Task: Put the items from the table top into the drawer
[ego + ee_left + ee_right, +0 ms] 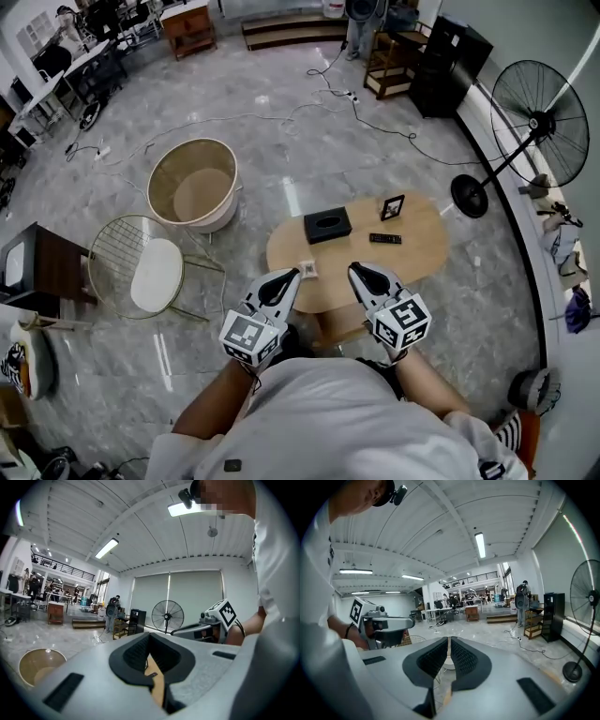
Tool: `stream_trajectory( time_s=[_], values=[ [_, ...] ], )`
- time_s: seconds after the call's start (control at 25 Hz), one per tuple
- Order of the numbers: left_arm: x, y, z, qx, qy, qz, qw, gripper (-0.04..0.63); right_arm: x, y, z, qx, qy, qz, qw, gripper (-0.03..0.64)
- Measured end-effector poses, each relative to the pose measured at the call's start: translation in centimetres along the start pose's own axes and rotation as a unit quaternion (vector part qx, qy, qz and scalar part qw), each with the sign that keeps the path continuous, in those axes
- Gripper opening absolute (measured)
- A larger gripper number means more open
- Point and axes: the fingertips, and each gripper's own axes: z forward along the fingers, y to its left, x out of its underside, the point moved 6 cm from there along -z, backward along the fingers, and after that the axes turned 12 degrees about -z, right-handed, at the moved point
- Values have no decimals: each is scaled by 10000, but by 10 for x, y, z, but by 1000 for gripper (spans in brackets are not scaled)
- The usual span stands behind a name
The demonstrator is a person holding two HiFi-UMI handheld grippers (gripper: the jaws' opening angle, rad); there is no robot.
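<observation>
A low oval wooden table point(422, 253) stands ahead of me. On it lie a black box point(327, 225), a small dark picture frame point(393, 206), a black remote point(384, 238) and a small white item point(307, 269) near the front edge. My left gripper point(289, 278) hovers over the table's near left edge, its jaws shut with nothing between them point(149, 638). My right gripper point(359, 272) hovers beside it at the near edge, also shut and holding nothing point(449, 641). A wooden part point(339, 323) shows under the table's near edge; I cannot tell whether it is the drawer.
A round wicker basket point(194, 185) and a wire chair with a white cushion point(155, 272) stand left of the table. A standing fan point(539, 122) is at the right. Cables point(356, 103) run across the marble floor. A dark side table point(42, 267) sits at far left.
</observation>
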Motion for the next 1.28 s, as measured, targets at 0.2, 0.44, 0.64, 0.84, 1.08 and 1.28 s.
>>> stream_trajectory(
  time_s=[0.2, 0.44, 0.64, 0.84, 1.08, 1.28],
  values=[
    [9, 45, 5, 93, 230, -171, 9995, 9, 17, 5, 42, 87, 265, 306, 9991, 75],
    [23, 97, 26, 184, 503, -325, 9980, 9, 53, -10, 98, 292, 727, 697, 9945, 147],
    [53, 144, 41, 136, 727, -555, 9957, 9, 101, -20, 141, 403, 1169, 994, 9873, 193],
    [95, 188, 50, -20, 988, -858, 9914, 9, 157, -22, 179, 481, 1612, 1222, 9782, 226],
    [158, 223, 68, -85, 1402, -936, 9856, 9, 240, -21, 223, 484, 2058, 1484, 9661, 244],
    [225, 248, 76, -57, 1860, -1056, 9768, 9, 318, -16, 252, 641, 2374, 1646, 9552, 245]
  ],
)
